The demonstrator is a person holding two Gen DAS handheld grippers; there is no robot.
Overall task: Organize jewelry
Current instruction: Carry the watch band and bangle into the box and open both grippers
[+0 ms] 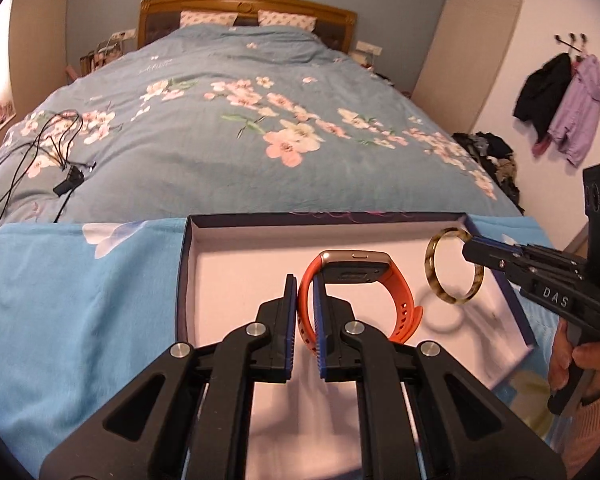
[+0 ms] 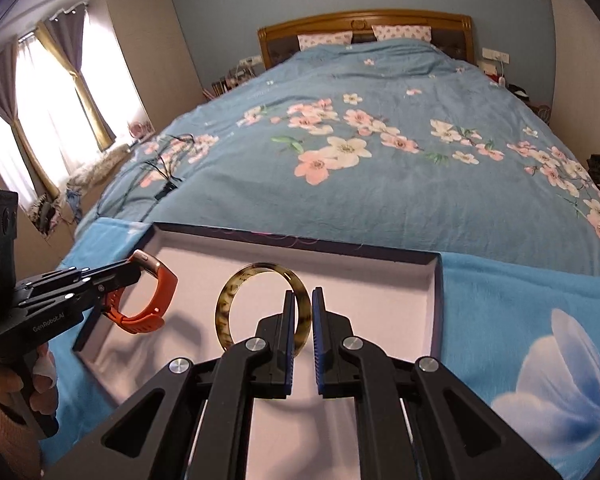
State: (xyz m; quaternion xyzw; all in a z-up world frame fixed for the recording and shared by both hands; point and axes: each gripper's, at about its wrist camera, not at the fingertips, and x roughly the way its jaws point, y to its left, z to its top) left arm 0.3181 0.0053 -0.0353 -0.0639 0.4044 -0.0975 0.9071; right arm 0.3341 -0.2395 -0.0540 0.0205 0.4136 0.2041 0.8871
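Observation:
My left gripper [image 1: 305, 284] is shut on the strap of an orange watch [image 1: 396, 284] with a silver case, held above the white floor of an open dark-rimmed box [image 1: 228, 276]. My right gripper [image 2: 302, 300] is shut on a tortoiseshell bangle [image 2: 226, 300], which hangs upright over the same box [image 2: 380, 292]. In the left wrist view the bangle [image 1: 432, 268] and the right gripper [image 1: 470, 246] show over the box's right side. Seen from the right wrist, the watch [image 2: 160, 296] and the left gripper [image 2: 134, 276] are over the box's left edge.
The box lies on a light blue cloth [image 1: 80, 300] at the foot of a bed with a blue floral cover [image 1: 240, 152]. Black cables [image 1: 52, 148] lie on the bed's left side. Clothes hang on the right wall [image 1: 560, 100]. A hand [image 1: 588, 364] holds the right gripper's handle.

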